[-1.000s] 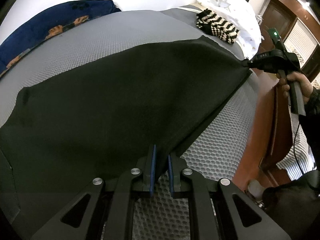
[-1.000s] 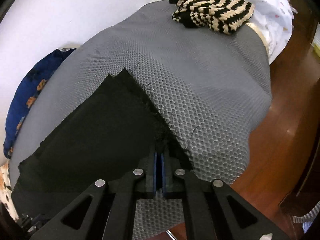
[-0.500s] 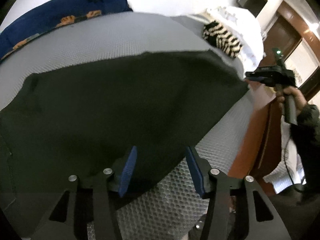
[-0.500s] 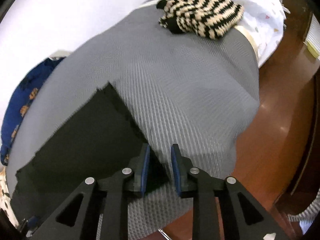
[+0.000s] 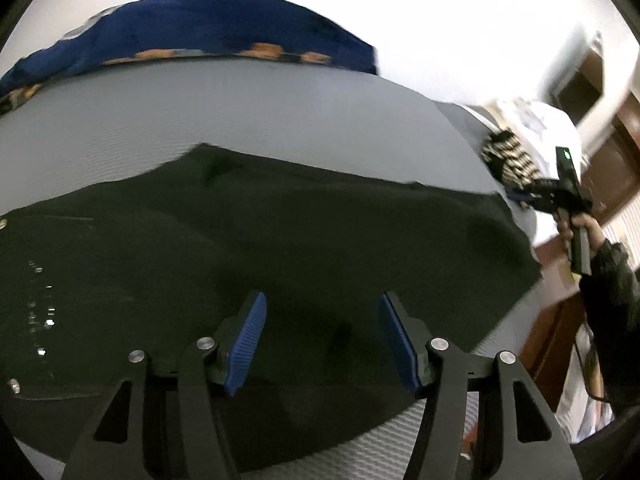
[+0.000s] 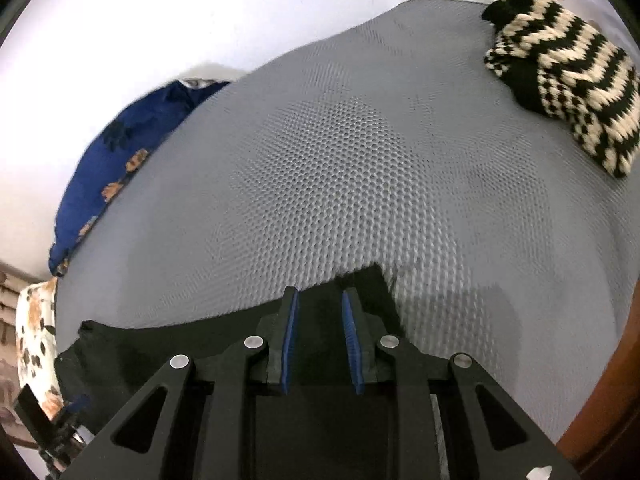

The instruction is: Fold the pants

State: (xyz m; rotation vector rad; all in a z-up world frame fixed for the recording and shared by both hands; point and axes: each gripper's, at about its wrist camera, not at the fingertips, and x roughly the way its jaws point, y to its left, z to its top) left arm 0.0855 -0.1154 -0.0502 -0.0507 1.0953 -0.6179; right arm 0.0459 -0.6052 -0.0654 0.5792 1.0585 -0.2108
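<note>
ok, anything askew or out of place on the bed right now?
Nothing stands out. The black pants lie flat on the grey mesh cover, with neither gripper gripping them. The striped black-and-cream knit sits apart near the far corner.

Your left tongs (image 5: pixel 322 338) are opening wide, your right tongs (image 6: pixel 320 338) stand slightly apart, both gripping nothing.

Two close downward wrist views, shared pants (image 5: pixel 280 248)

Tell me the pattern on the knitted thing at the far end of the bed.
Black and cream zigzag stripes with checks on the knitted thing; clearest in the right wrist view.
</note>
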